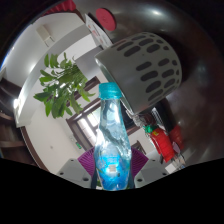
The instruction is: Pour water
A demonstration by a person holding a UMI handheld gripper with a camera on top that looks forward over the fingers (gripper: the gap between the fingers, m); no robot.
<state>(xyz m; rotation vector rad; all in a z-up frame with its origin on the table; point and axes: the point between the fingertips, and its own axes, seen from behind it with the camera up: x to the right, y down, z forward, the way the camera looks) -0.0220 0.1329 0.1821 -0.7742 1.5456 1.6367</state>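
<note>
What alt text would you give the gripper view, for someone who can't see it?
A clear water bottle with a blue cap is clamped between the gripper fingers, tilted, its cap toward a grey slotted basket. A leafy green plant stands beyond, beside a white wall.

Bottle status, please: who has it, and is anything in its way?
Gripper shut on bottle, blue cap on. View tilted. Grey slotted bin just beyond the cap. Green plant off to one side. No pour yet.
</note>
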